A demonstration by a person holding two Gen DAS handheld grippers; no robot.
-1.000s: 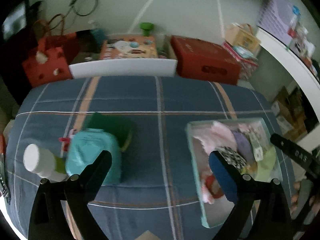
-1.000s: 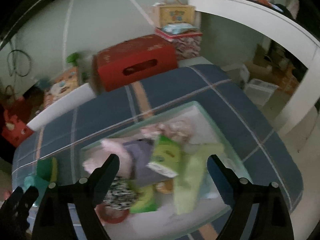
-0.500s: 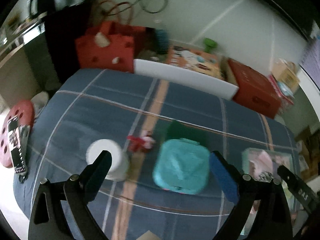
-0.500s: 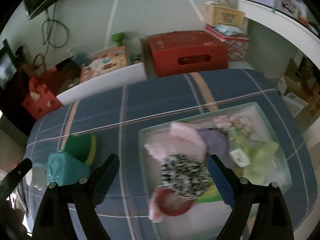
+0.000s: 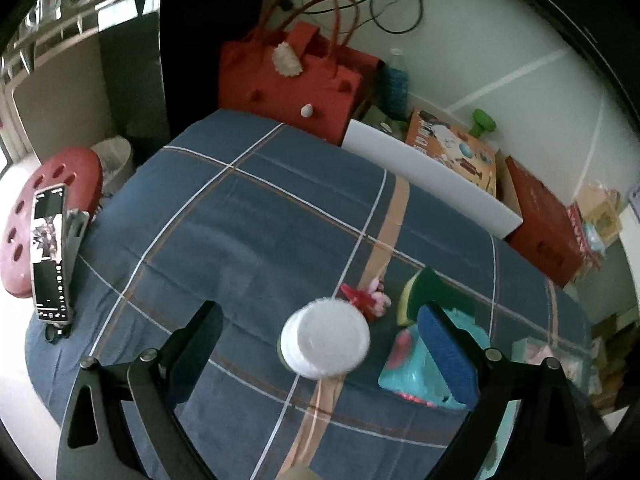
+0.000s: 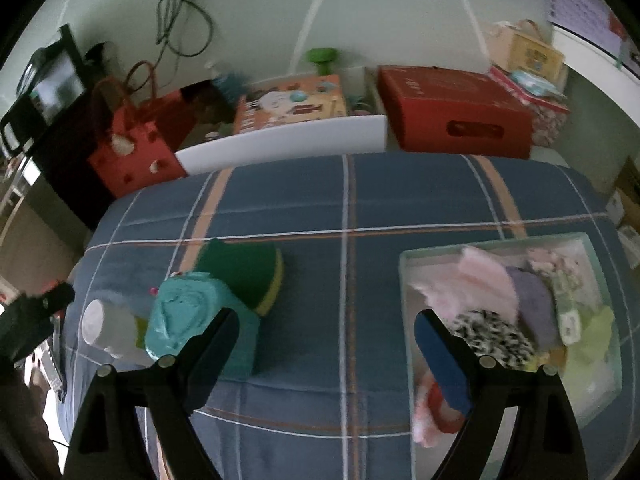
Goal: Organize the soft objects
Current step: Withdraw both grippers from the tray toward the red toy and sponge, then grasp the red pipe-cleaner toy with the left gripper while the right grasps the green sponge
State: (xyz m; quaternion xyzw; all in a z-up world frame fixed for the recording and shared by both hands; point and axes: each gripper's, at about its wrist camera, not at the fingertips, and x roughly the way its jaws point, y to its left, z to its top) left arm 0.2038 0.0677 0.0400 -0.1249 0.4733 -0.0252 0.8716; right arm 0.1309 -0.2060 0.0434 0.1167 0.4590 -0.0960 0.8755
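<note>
My left gripper (image 5: 320,322) is open and empty, hovering over a white-capped bottle (image 5: 325,337) on the blue plaid bedspread (image 5: 248,216). Beside the bottle lie a small red-and-pink soft toy (image 5: 366,297), a green-and-yellow sponge (image 5: 430,290) and a teal soft pack (image 5: 416,372). My right gripper (image 6: 326,322) is open and empty above the bedspread (image 6: 352,200), between the teal pack (image 6: 192,312) and a pale green tray (image 6: 404,258). The tray holds several soft items, among them a pink cloth (image 6: 480,280) and a black-and-white spotted one (image 6: 492,332).
A phone on a stand (image 5: 50,256) sits at the bed's left edge by a red stool (image 5: 16,224). Beyond the bed are a red bag (image 5: 288,80), a white board (image 6: 280,144), a red box (image 6: 452,112) and a picture box (image 6: 292,100).
My left gripper has swung left, from over the tray and teal pack to over the white-capped bottle. My right gripper has swung left off the tray to the middle of the bedspread.
</note>
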